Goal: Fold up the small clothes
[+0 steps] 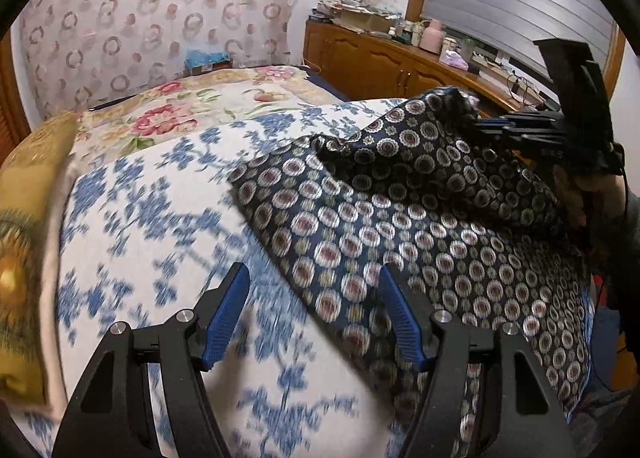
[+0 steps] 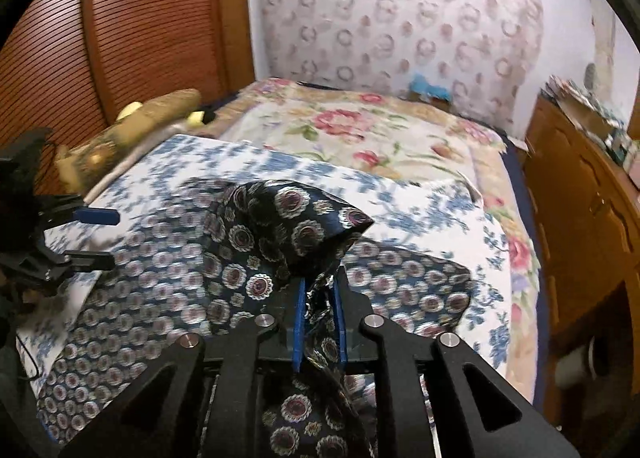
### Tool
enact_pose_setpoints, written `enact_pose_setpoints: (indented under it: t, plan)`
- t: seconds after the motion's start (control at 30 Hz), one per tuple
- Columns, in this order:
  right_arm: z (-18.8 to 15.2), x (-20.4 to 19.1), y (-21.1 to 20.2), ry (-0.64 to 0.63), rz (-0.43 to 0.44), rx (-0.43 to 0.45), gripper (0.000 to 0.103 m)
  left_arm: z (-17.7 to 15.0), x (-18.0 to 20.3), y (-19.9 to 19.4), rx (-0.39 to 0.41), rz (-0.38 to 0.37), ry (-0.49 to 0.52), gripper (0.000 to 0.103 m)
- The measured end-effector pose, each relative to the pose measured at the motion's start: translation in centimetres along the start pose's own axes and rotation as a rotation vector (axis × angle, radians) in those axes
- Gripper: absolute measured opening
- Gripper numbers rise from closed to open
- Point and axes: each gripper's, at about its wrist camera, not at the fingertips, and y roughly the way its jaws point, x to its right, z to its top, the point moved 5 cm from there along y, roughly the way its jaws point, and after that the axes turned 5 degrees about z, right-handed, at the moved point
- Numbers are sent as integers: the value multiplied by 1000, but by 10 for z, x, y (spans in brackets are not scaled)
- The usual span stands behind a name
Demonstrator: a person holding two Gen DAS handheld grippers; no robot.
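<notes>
Bedroom: a bed [image 1: 132, 226] under a blue-and-white floral cover, a red-flowered quilt [image 1: 176, 114] beyond it, ring-patterned curtain [image 1: 160, 10] behind, a wooden cabinet [image 1: 372, 62] cluttered on top along one side, and a ribbed wooden door [image 2: 120, 38] on the other.

The task's item, a dark navy medallion-print cloth [image 1: 384, 226], lies spread on the bed cover. One corner is raised off the bed and carried over the flat part.

The right tongs [image 2: 319, 308] are clenched on that raised corner, fabric bunched between the blue pads. The left tongs [image 1: 314, 318] are released, spread wide, holding nothing, poised above the cloth's near edge.

Judged progress: early. A first fold appears under way; no crease is laid flat, and no finished folded garment is visible. Remaining: lay the corner down, then further folds.

No brand, label or legible writing is found in either view.
</notes>
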Motion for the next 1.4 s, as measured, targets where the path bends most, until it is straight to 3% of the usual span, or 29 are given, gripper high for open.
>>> enact_pose_setpoints:
  t: [0.23, 0.3, 0.37, 0.5, 0.6, 0.67, 0.8, 0.9, 1.03, 1.27, 1.3, 1.37, 1.4]
  plan:
    - [12, 17, 14, 43, 95, -2, 16, 8, 10, 22, -40, -10, 20, 68]
    - [12, 20, 16, 4, 146, -13, 6, 8, 11, 25, -49, -11, 20, 68]
    - [11, 8, 11, -64, 166, 10, 6, 6, 11, 26, -55, -9, 21, 68]
    - [13, 24, 10, -19, 105, 26, 6, 6, 10, 27, -58, -10, 14, 68]
    - [11, 52, 16, 68, -26, 12, 6, 6, 11, 24, -54, -13, 17, 68]
    - [8, 55, 18, 45, -102, -3, 7, 6, 12, 23, -52, -13, 18, 68]
    - [8, 52, 27, 15, -170, -55, 28, 5, 13, 22, -50, -9, 21, 68]
    - [14, 46, 28, 9, -162, -46, 41, 4, 14, 22, -50, -9, 22, 68]
    - [23, 49, 20, 15, -149, -25, 42, 1, 16, 24, -62, -4, 27, 68]
    - [31, 68, 49, 58, -109, -52, 42, 0, 22, 28, -59, 25, 69, 73]
    - [32, 71, 53, 63, -96, -54, 42, -1, 23, 28, -61, 29, 76, 74]
    - [33, 76, 63, 71, -56, -60, 31, -1, 25, 28, -64, 30, 84, 76]
    - [34, 78, 66, 72, -37, -62, 15, -1, 25, 28, -64, 31, 85, 76]
